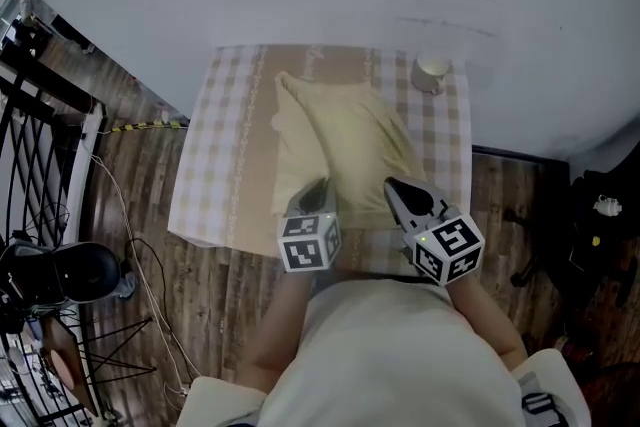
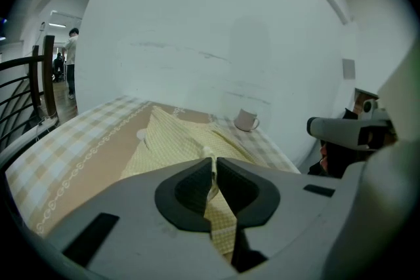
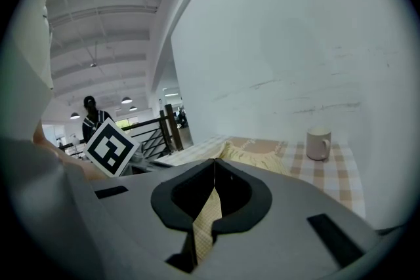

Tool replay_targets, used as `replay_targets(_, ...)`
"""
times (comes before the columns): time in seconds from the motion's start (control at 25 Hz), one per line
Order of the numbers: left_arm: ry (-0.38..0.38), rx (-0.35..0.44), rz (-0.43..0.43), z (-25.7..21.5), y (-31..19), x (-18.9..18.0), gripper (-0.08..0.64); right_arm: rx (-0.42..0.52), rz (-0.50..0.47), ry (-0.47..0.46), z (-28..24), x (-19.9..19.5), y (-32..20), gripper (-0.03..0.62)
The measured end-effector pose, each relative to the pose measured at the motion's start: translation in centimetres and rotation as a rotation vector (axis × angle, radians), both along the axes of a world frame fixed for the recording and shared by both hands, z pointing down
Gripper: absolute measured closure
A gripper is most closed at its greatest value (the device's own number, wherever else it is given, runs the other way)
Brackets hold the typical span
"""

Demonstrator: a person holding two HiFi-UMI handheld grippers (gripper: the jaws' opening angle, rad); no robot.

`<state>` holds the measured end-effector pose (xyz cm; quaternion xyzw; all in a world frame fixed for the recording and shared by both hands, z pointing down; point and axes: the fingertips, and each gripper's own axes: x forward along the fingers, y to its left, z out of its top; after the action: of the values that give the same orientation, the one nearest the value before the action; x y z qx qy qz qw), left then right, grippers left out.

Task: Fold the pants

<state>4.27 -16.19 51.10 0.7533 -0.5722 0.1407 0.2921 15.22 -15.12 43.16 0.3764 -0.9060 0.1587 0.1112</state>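
Note:
Pale yellow checked pants (image 1: 340, 147) lie on the table, stretched from the far side toward the near edge. At the near edge my left gripper (image 1: 314, 191) is shut on the pants' near left corner; in the left gripper view the yellow cloth (image 2: 220, 220) runs pinched between the jaws, with the pants (image 2: 172, 138) spread beyond. On the other side my right gripper (image 1: 398, 190) is shut on the near right corner. A strip of the cloth (image 3: 207, 220) hangs between its jaws in the right gripper view, and the pants (image 3: 254, 155) lie ahead.
A beige checked cloth covers the table (image 1: 210, 145), (image 2: 59, 147). A white mug (image 1: 431, 71), (image 2: 246, 119), (image 3: 318, 143) stands at the far right corner. A white wall rises behind. Black railing (image 1: 40, 145) and cables lie left; dark gear (image 1: 600, 215) sits right.

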Motion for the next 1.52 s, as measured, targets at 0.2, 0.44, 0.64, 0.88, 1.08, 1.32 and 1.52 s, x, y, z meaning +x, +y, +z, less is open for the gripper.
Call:
replay_targets(0.2, 0.000, 0.014, 0.035, -0.4, 0.1, 4.4, 0.535, -0.006, 0.012, -0.004, 0.3, 3.2, -0.1, 0.592)
replay_targets(0.44, -0.004, 0.012, 0.092, -0.1, 0.9, 9.1, 0.535, -0.018, 0.022, -0.007, 0.7, 5.9, 0.2, 0.592)
replay_targets(0.64, -0.003, -0.002, 0.141, 0.5, 1.7, 12.6, 0.535, -0.026, 0.032, -0.001, 1.1, 8.0, 0.5, 0.592)
replay_targets(0.88, -0.006, -0.016, 0.216, 0.9, 1.9, 16.2, 0.535, -0.028, 0.060, 0.004, 1.3, 10.2, 0.6, 0.592)
replay_targets(1.08, -0.015, -0.014, 0.296, 1.1, 2.1, 19.4, 0.535, -0.034, 0.093, 0.010, 1.5, 12.1, 0.6, 0.592)
replay_targets(1.32, -0.046, -0.050, 0.373, 2.1, 3.2, 21.5, 0.535, -0.040, 0.125, 0.011, 1.9, 13.3, 0.9, 0.592)
replay_targets(1.52, -0.092, -0.107, 0.446, 4.4, 5.0, 22.5, 0.535, -0.043, 0.141, 0.013, 2.1, 13.9, 0.9, 0.592)
